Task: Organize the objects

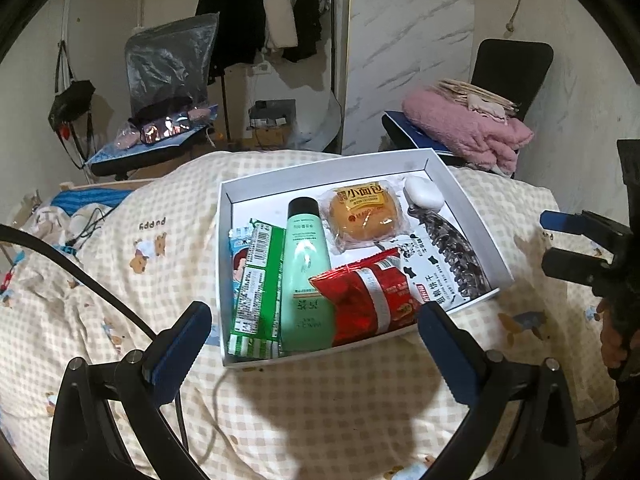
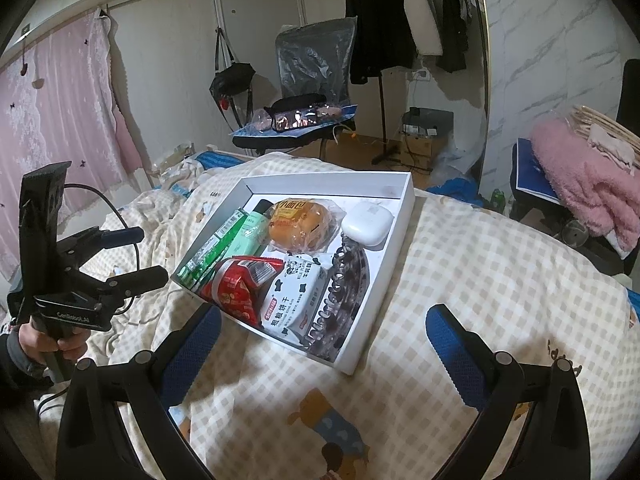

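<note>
The left gripper is held low and near, its two blue-padded fingers spread wide apart with nothing between them. The right gripper is likewise held low and near, its fingers spread wide and empty. In the left wrist view the right gripper is seen at the far right edge, its fingers pointing left, with part of a hand seen below it. In the right wrist view the left gripper is seen at the left, fingers parted and pointing right, its handle gripped from below by a hand in a dark sleeve.
</note>
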The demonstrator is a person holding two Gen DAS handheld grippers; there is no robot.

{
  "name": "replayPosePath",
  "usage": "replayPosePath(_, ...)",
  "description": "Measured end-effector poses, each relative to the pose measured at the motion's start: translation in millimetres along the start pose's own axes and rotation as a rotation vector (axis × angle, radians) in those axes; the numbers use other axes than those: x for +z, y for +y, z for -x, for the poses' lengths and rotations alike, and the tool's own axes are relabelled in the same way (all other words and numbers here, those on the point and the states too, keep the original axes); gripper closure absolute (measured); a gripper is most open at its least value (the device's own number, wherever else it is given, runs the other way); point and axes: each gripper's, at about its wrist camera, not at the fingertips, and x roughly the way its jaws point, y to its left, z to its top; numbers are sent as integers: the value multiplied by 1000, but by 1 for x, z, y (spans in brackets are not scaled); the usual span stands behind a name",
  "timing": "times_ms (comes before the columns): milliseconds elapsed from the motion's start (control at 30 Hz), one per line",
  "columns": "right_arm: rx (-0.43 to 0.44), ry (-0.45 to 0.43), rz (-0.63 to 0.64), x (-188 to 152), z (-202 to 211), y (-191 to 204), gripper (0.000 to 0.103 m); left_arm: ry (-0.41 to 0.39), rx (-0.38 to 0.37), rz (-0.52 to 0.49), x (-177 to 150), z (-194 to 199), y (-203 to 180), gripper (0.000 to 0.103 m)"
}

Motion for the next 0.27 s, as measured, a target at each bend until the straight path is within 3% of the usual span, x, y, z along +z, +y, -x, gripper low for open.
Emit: replayPosePath(267,8,-1,-18,0,1,-3,0,-15,-85,36,1,4,4,0)
